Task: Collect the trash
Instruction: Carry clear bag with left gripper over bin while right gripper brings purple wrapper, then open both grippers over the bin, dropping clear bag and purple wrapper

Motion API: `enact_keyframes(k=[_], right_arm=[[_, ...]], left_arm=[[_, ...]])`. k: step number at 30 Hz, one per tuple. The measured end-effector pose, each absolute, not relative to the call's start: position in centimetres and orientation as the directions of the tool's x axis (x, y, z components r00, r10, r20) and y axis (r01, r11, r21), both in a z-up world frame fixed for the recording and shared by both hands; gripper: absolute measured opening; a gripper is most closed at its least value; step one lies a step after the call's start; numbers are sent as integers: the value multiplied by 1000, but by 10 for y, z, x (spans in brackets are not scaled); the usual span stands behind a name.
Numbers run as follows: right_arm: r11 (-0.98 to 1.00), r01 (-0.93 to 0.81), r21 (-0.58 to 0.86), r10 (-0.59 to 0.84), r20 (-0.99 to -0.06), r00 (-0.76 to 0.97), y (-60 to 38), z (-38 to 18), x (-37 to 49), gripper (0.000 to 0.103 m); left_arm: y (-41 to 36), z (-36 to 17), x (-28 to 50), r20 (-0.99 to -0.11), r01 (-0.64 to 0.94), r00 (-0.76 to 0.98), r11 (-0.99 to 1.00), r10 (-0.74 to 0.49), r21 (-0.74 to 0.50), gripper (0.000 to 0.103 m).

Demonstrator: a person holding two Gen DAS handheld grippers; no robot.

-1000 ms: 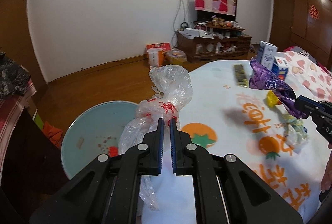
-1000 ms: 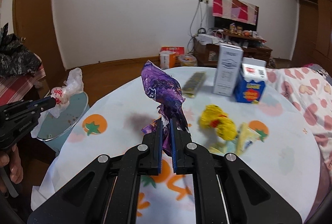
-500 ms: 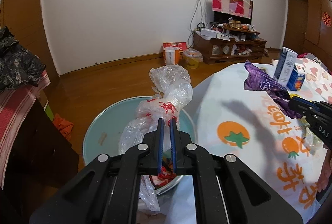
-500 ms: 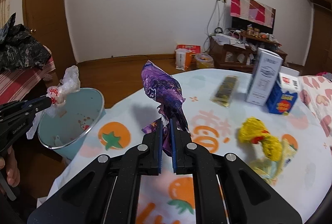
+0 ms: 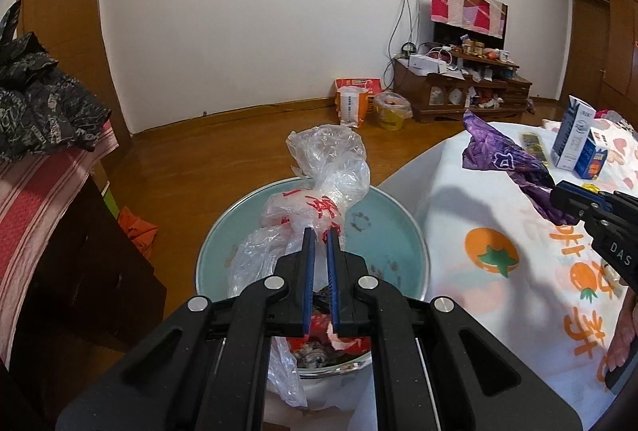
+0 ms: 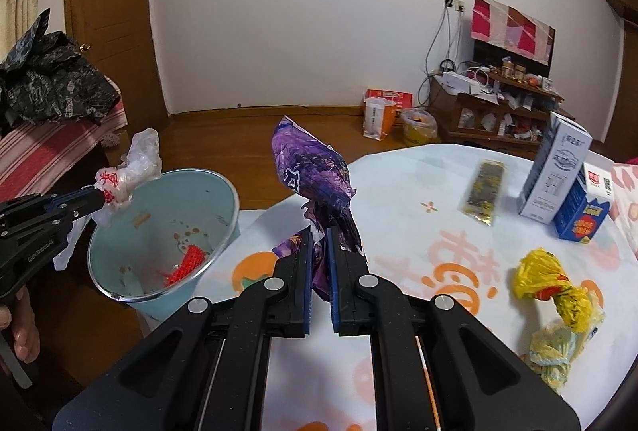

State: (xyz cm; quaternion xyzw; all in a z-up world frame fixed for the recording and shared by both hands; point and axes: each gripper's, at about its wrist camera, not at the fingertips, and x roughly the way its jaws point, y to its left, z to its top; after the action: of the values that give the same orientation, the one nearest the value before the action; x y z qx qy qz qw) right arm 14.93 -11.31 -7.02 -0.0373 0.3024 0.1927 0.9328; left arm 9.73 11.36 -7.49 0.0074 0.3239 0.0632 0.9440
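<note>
**Clerk:** Item one, left gripper (image 5: 319, 235). Jaws were nearly closed, pinching a clear plastic bag (image 5: 325, 184) with red print: thin film, crinkled, bunched to a neck at the jaws, loose tail hanging below. It hung directly above the mouth of the pale blue bin (image 5: 402, 227) at the near left edge of the counter (image 5: 470, 207).

**Checker:** And the second?

**Clerk:** Item two, right gripper (image 6: 319, 231). Jaws narrowly parted, clamped on a purple foil wrapper (image 6: 311, 172): glossy, creased, standing upright above the counter, right of the bin and apart from it.

**Checker:** Bin contents?

**Clerk:** Round, smooth walls, metal-looking rim; red netted scrap (image 6: 187, 263) and crumbs at the bottom.

**Checker:** Handling advice for the drop?

**Clerk:** My judgement: lower the bag until its tail is inside the rim before parting the jaws, since light film may cling to the pads or drift outside. Keep the wrapper clear until the left gripper withdraws.

**Checker:** Uncollected?

**Clerk:** A yellow crumpled bag (image 6: 552, 283) at near right; two cartons (image 6: 566, 176) and a flat patterned packet (image 6: 484, 191) farther off.
</note>
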Motion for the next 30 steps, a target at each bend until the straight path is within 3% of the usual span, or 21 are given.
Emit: enact_keyframes(k=[27,30], right_arm=[[852,-523,11,426,-594,682,-55,-68,148,8],[838,-546,16,446,-597,667,-50,-70,146,9]], left_arm=[[149,-88,94,-641,-198,744,978,189,59,7],[152,-89,96,-644,-194,744,980,180,49,11]])
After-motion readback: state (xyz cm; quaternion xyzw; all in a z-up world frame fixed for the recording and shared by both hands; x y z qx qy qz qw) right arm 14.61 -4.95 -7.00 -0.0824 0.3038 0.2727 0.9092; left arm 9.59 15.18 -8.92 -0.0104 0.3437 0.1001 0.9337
